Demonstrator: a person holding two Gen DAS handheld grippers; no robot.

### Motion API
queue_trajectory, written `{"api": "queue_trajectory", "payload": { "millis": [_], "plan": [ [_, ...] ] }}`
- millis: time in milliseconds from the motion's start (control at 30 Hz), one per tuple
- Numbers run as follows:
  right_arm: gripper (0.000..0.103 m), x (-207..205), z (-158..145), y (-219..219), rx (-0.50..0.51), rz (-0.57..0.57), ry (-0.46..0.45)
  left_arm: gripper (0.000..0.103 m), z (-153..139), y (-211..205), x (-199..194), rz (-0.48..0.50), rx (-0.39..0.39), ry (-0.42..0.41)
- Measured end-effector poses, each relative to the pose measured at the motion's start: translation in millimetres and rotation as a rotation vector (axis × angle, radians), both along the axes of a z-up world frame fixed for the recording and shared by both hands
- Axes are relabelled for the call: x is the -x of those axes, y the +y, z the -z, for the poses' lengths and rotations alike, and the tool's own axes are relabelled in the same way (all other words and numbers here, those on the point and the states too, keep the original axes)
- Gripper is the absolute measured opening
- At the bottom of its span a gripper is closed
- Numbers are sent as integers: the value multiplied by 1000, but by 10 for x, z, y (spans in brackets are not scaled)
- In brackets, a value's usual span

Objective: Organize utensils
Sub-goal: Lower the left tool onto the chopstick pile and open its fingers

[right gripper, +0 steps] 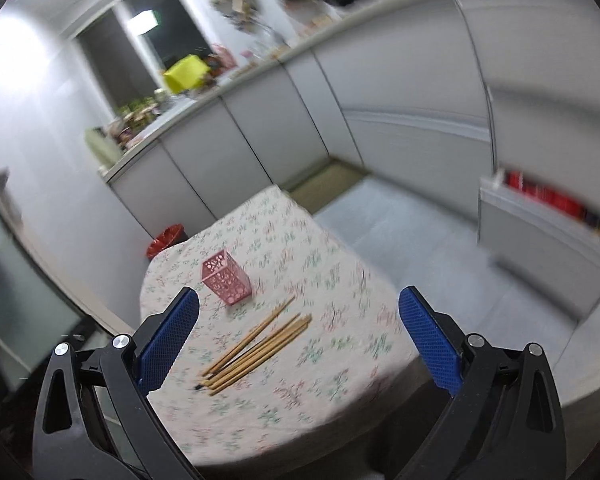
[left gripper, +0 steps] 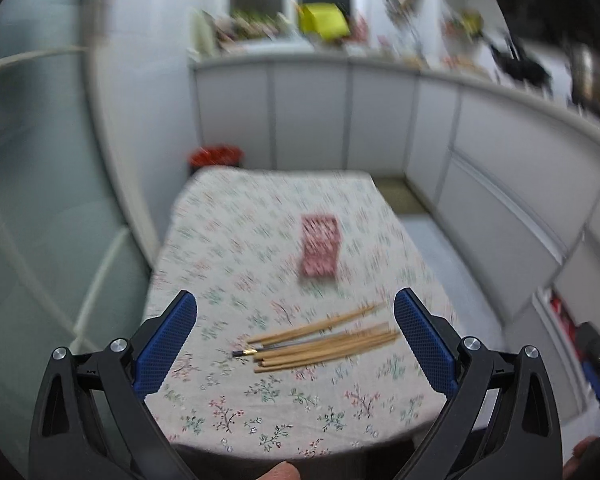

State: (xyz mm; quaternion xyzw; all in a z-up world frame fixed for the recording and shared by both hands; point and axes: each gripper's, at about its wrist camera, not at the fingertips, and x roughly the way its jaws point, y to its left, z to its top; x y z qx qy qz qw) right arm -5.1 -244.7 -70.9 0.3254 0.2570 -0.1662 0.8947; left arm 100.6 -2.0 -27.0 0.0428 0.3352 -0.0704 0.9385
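Observation:
Several wooden chopsticks (left gripper: 324, 342) lie in a loose bundle on the floral tablecloth (left gripper: 260, 240), with one dark-tipped stick among them. A pink perforated holder (left gripper: 319, 249) stands upright behind them. My left gripper (left gripper: 296, 336) is open and empty, held above the table with the chopsticks between its blue pads. In the right wrist view the chopsticks (right gripper: 256, 350) and holder (right gripper: 227, 277) show too. My right gripper (right gripper: 300, 332) is open and empty, above the table's near part.
A red bin (left gripper: 216, 156) sits on the floor beyond the table's far left corner. Grey cabinets (left gripper: 340, 116) with a cluttered counter run along the back and right. A glass door stands at the left. Grey floor (right gripper: 420, 240) lies right of the table.

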Motion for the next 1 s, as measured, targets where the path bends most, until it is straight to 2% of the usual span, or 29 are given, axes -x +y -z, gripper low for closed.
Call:
{"api": "queue_trajectory", "payload": {
  "millis": [100,233,300,400,500,567,633,700,867,1000],
  "plan": [
    [96,-130,183,-188,-88,-9,42,96,386,-397,-536,205,-108,201],
    [96,-386,445,-348,-142,-33,83,96,846,-763,-1027,342,-188,358],
    [96,-519,566,-418,-164,-26,104,96,1102,-935,-1280,379,-246,439],
    [96,-732,830,-573,-216,-19,157,96,1377,-1089,-1517,412,-279,514],
    [96,-927,1086,-678,-270,-26,211,90,1662,-1311,-1810,448,-310,602],
    [96,-1031,1218,-729,-282,-36,233,83,1809,-1414,-1973,461,-333,649],
    [96,-1112,1304,-771,-279,-38,249,67,1950,-1532,-2112,477,-357,685],
    [96,-1178,1387,-814,-279,-37,265,60,2040,-1590,-2224,479,-370,719],
    [96,-1278,1588,-942,-330,-38,310,51,2233,-1647,-2392,485,-404,775],
    [96,-1310,1644,-971,-363,-58,321,42,2316,-1660,-2423,489,-445,774]
  ]
}}
